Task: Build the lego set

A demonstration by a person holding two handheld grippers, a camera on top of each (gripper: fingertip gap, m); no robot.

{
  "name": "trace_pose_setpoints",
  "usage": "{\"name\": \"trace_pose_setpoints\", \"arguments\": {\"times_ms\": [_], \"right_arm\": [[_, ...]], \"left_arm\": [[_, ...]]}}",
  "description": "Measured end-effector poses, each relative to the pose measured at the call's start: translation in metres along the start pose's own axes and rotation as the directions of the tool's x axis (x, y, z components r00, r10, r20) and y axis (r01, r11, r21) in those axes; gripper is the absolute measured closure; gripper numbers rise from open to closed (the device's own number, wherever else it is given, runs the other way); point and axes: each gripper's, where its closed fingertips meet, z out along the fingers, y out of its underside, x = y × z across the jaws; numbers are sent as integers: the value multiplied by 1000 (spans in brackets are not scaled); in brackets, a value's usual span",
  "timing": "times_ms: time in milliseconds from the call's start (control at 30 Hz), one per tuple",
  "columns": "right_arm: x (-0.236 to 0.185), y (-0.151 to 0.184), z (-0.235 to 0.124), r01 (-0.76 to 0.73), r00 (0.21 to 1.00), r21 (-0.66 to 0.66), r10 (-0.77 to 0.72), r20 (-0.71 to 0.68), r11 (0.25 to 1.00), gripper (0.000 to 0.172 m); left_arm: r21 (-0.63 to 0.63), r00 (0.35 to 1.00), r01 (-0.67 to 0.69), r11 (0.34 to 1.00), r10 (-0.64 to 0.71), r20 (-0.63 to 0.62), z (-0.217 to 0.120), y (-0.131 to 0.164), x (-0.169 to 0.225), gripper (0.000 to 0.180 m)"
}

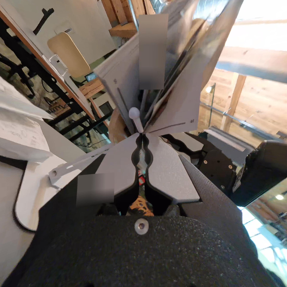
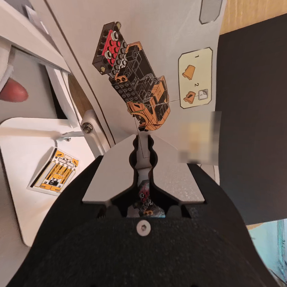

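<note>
- Left wrist view: camera behind the left gripper [image 1: 142, 136], tilted upward, very near the fanned booklet [image 1: 170, 93]; desks and wooden beams lie beyond.
- Right wrist view: camera behind the right gripper [image 2: 142, 136], looking down, close on a printed page [image 2: 163, 31].
- Shared: the booklet (probably) and the white stand [image 1: 62, 175].

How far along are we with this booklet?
Done: the booklet is open at an orange-car step. In hand: the left gripper is shut where its pages fan out; the right gripper hovers open above the page. Left: the sticker sheet lies untouched.
</note>
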Motion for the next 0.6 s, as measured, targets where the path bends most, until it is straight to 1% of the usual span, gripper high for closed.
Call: {"name": "trace_pose_setpoints", "arguments": {"times_ms": [67,133,200,267,333,400,433,500,567,600], "right_arm": [[-1,-2,-1,-30,999,-2,30,19,1000,159],[-5,-7,-2,-35,999,4,35,34,999,152],[-6,-8,0,1,1000,-10,-1,17,1000,152],[-6,-8,0,14,1000,-11,-14,7,1000,152],[-6,-8,0,0,1000,1,0,8,1000,153],[-7,-8,0,-7,1000,19,6,5,1000,153],[-7,-7,0,-14,1000,23,14,5,1000,155],[-8,-7,1,-27,1000,26,26,12,999,156],[-8,-7,1,-42,999,28,41,24,999,156],[-8,-7,0,-44,999,31,43,27,999,156]], "left_arm": [[17,993,117,993,-116,-17,-2,0,-8,179],[25,977,209,978,-207,-42,-3,1,-13,180],[44,967,249,967,-247,-57,-5,2,-14,180],[57,969,242,969,-239,-60,-6,3,-12,179],[47,988,152,987,-150,-47,-6,2,-6,179],[17,1000,-6,1000,6,-18,-1,0,5,179],[-3,995,-96,995,96,8,1,0,10,179],[-56,953,-294,954,297,54,7,1,17,180],[-128,876,-467,875,477,66,15,3,24,180],[-167,829,-542,823,556,52,21,5,28,180]]}}
